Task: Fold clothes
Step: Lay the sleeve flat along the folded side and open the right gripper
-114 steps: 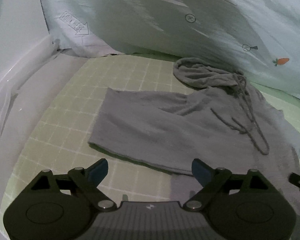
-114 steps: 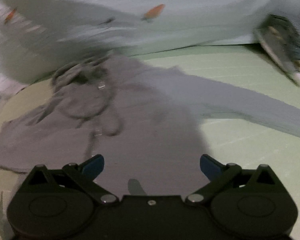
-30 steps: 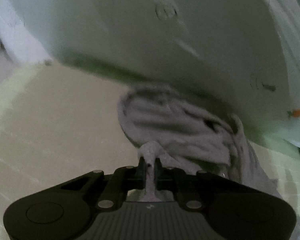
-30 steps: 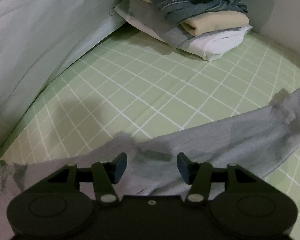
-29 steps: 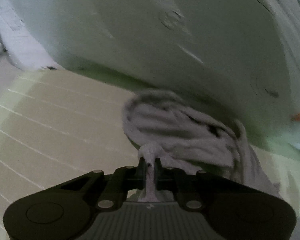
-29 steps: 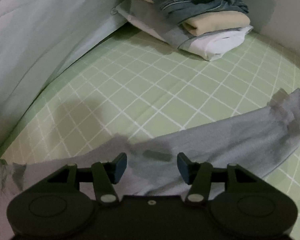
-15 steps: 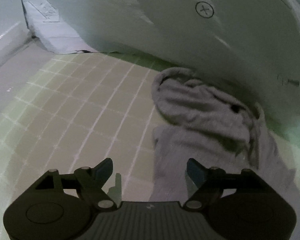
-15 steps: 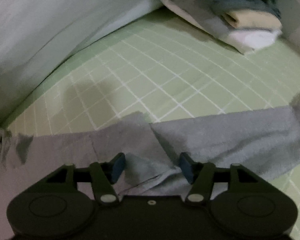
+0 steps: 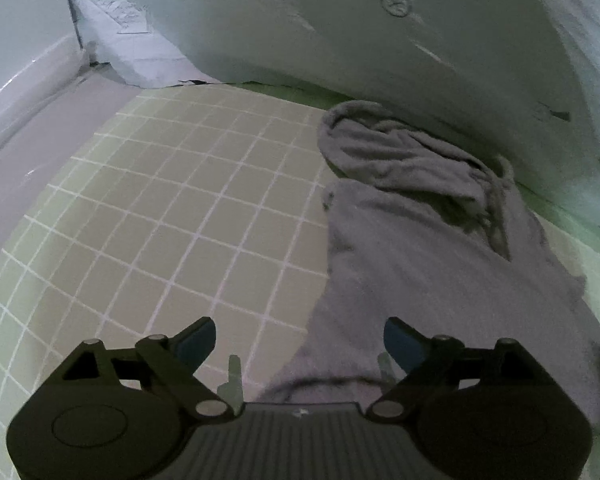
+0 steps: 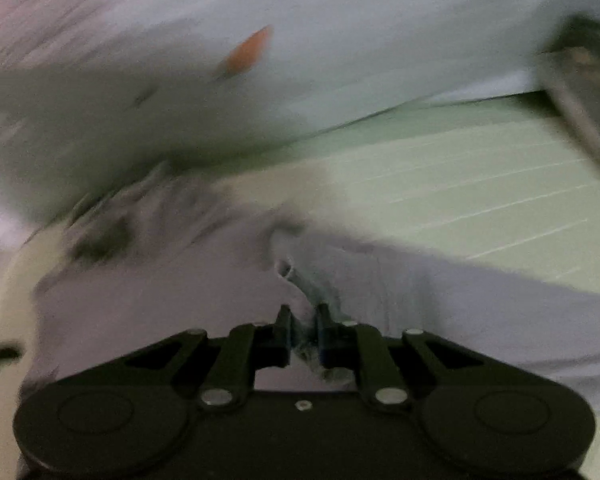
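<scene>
A grey hoodie [image 9: 420, 248] lies on the green checked mat [image 9: 180, 220], its hood [image 9: 400, 156] bunched at the far end. My left gripper [image 9: 300, 332] hovers over the hoodie's left edge; its jaws are opening wide and the pads touch nothing. In the blurred right wrist view, my right gripper [image 10: 304, 316] has its jaws closing, and a raised fold of the grey sleeve [image 10: 480, 300] is pinched between them. The sleeve trails off to the right over the mat [image 10: 480, 168], with the hoodie's body [image 10: 160, 288] to the left.
A pale blue sheet [image 9: 380, 40] with small printed marks hangs along the far side, seen also as the blurred sheet [image 10: 300, 40]. A white rim [image 9: 28, 80] bounds the mat on the left. A blurred pile of folded clothes [image 10: 588, 92] sits at far right.
The left gripper let go of the grey fabric, opened wide and drew back from the hood. The right gripper closed on the sleeve and swung left toward the hoodie's body.
</scene>
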A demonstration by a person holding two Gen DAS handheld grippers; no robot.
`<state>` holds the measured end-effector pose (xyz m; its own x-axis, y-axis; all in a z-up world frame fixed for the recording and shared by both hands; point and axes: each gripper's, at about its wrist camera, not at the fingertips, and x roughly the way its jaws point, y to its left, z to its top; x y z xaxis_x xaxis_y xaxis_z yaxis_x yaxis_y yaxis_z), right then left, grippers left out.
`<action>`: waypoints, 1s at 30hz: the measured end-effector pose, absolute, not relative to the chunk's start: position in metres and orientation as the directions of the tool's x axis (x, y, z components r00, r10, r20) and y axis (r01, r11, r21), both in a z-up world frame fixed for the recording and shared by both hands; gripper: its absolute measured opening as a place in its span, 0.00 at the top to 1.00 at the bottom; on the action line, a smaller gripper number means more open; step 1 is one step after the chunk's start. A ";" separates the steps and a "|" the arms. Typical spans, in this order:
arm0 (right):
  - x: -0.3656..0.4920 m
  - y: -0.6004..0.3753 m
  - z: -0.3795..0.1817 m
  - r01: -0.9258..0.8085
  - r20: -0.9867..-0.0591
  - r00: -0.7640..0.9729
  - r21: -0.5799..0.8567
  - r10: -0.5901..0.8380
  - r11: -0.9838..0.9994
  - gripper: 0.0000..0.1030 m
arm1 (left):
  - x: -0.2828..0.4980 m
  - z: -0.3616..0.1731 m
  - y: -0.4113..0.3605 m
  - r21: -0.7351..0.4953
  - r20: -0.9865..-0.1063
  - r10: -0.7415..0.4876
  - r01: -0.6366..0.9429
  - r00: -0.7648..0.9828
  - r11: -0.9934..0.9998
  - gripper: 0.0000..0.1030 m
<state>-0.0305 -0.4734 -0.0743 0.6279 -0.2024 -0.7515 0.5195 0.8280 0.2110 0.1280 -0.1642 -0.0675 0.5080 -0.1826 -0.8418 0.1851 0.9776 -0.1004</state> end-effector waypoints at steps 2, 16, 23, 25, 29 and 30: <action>-0.040 -0.468 -0.071 0.527 -0.753 0.620 0.193 -0.219 0.828 0.66 | 0.119 -0.064 -0.168 -0.085 -0.842 -0.182 0.208 0.508 0.974 0.11; -0.167 -0.525 -0.059 0.738 -0.748 0.469 0.039 -0.470 0.674 0.00 | 0.054 -0.049 -0.242 -0.043 -0.833 -0.223 0.342 0.507 0.939 0.09; -0.196 -0.594 -0.074 0.820 -0.739 0.374 -0.019 -0.560 0.572 0.00 | 0.038 -0.060 -0.309 -0.059 -0.832 -0.259 0.386 0.490 0.921 0.09; -0.201 -0.616 -0.081 0.840 -0.742 0.335 -0.044 -0.581 0.541 0.00 | 0.038 -0.063 -0.329 -0.057 -0.834 -0.267 0.405 0.482 0.913 0.09; -0.203 -0.650 -0.100 0.845 -0.765 0.271 -0.101 -0.584 0.525 0.00 | 0.044 -0.067 -0.366 -0.040 -0.839 -0.279 0.460 0.466 0.887 0.09; -0.203 -0.655 -0.106 0.847 -0.775 0.257 -0.107 -0.577 0.521 0.00 | 0.045 -0.069 -0.373 -0.038 -0.842 -0.284 0.474 0.459 0.880 0.09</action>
